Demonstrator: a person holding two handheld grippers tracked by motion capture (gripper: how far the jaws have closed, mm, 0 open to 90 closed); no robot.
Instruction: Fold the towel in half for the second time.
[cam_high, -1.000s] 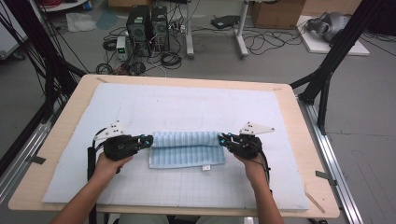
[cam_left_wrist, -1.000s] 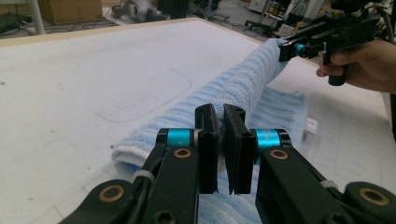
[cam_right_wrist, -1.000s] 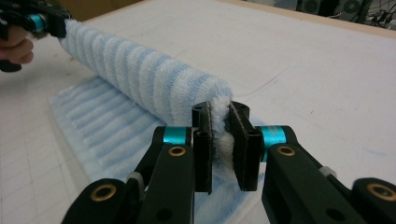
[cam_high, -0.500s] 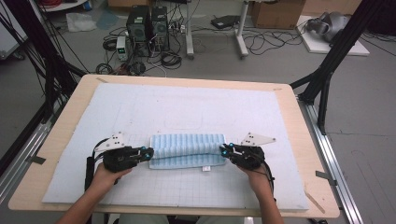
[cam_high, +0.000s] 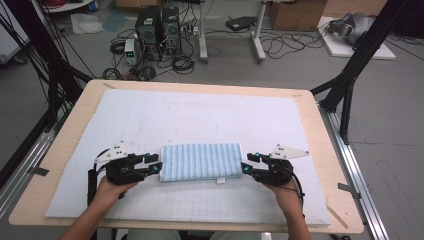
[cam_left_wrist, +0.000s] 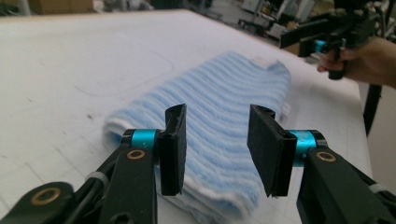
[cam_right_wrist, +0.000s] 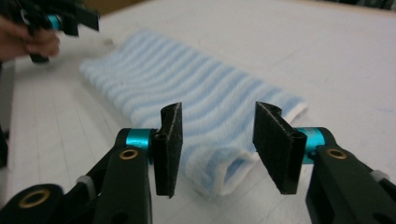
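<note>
Between both tools, towel (cam_high: 201, 161) lies lengthwise left-right.

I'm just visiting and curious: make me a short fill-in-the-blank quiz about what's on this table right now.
1. The folded towel has white and ____ stripes.
2. The towel lies on a white mat between the left gripper and the ____ gripper.
3. The jaws of both grippers, which have just been opening, now stand ____, with no pad pressing on the towel.
4. The mat covers a ____ table.

Missing words: blue; right; open; wooden
</note>
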